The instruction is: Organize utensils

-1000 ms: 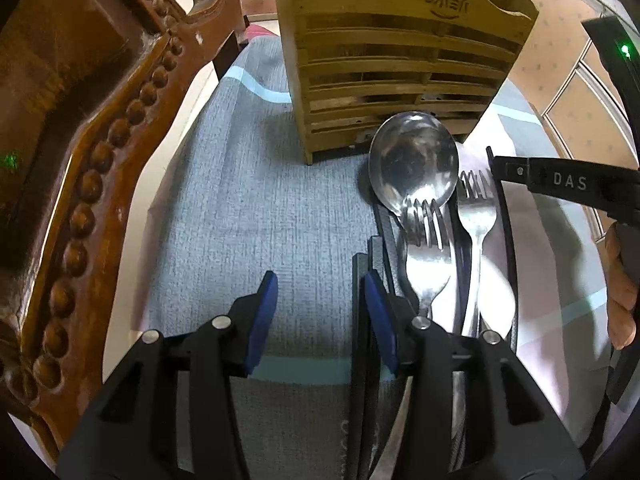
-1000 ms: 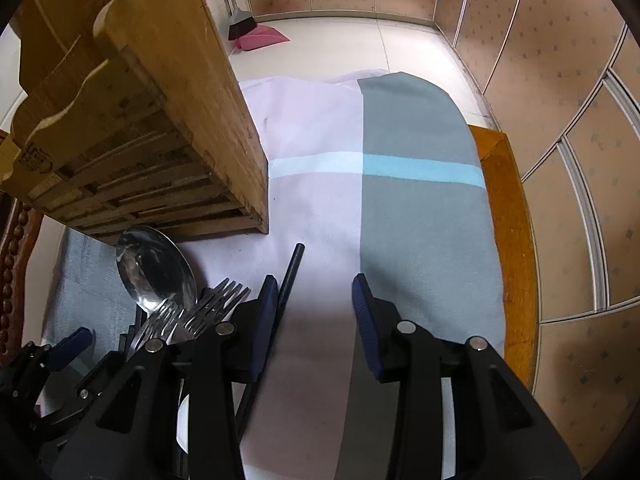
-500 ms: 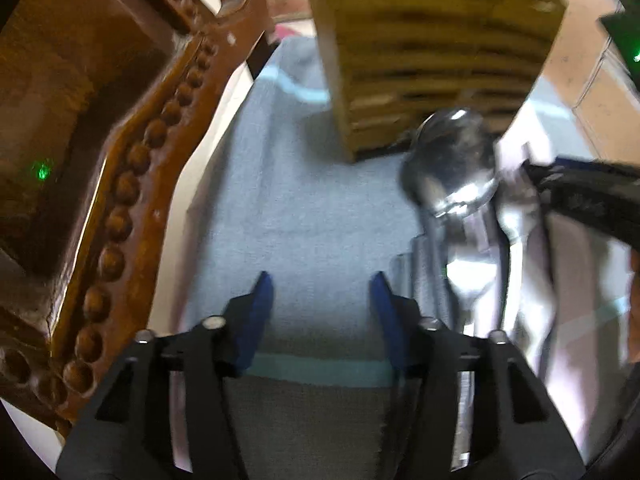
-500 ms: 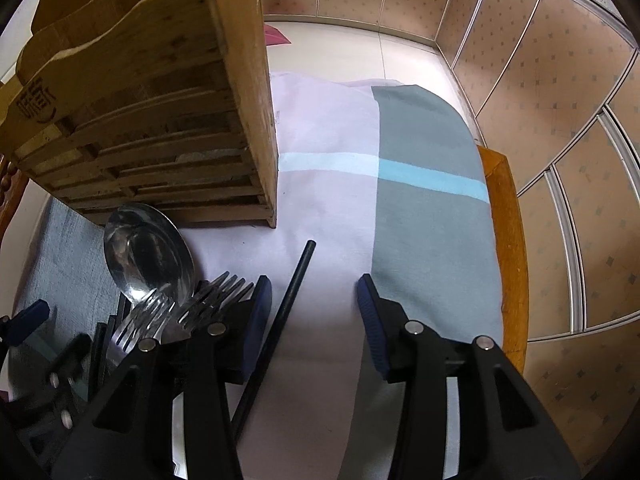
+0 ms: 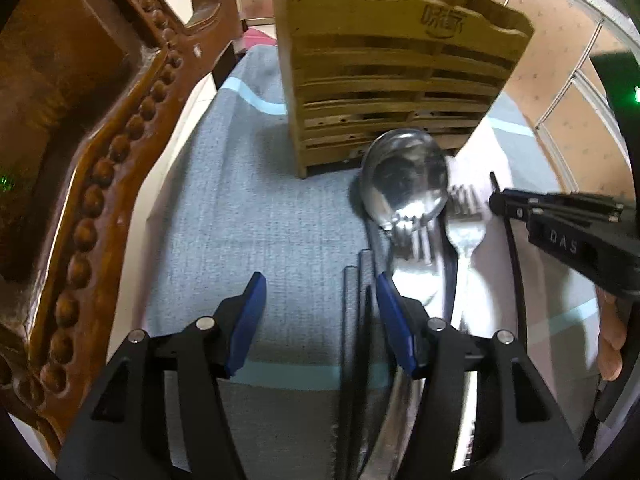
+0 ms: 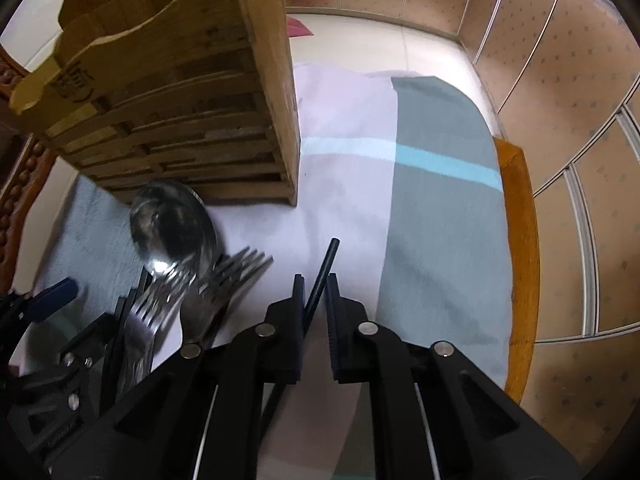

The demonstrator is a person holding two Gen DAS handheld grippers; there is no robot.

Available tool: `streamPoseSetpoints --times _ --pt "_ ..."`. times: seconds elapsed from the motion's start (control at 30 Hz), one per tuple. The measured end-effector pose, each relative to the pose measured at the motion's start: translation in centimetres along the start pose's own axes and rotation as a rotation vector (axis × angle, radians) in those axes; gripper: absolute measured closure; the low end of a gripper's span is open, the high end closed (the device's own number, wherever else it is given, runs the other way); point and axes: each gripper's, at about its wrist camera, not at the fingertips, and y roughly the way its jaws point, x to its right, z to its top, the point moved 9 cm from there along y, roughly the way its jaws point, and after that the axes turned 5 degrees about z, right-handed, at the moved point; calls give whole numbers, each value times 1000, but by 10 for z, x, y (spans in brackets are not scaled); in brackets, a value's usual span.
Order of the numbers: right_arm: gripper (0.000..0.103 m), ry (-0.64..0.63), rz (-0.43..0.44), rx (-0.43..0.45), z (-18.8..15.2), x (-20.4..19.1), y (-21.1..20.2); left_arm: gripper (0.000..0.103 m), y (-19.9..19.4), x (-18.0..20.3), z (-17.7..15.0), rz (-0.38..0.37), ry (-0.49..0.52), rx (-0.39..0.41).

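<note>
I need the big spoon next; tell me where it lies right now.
The big spoon lies on the cloth with its bowl just in front of the wooden utensil rack, left of the two forks; in the right wrist view it is at lower left.

A second ago the right claw [image 6: 316,300] stood wide over the cloth with the black chopstick [image 6: 322,276] lying just inside its left finger; now its jaws are closing around that chopstick, which runs up through the narrow gap between the pads with its tip poking out ahead. The claw has also slid a little away from the pile of forks [image 6: 224,280], so the chopstick sits centred under it instead of off to one side. Meanwhile the left claw [image 5: 320,300] is opening: its blue pads stand farther apart than before, with bare cloth and the edge of the dark chopsticks [image 5: 354,320] between them, gripping nothing.
</note>
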Motion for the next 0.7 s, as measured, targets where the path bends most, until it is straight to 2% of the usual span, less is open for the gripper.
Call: streamPoseSetpoints --times 0.17,0.27,0.43,0.5,0.57,0.7 --pt "93 30 24 22 -7 18 -16 46 -6 27 9 -47 35 31" --pt "93 45 34 37 -9 24 -23 46 -3 41 13 -65 51 28" --pt "92 53 55 43 -8 28 -29 46 -8 88 27 -133 112 31" --pt "92 57 61 47 -4 25 -28 49 5 103 36 -156 134 4" --pt "92 65 66 46 -5 30 -28 59 12 113 40 -155 154 -19" --pt "92 62 63 39 -6 38 -25 60 32 126 44 -101 192 -70"
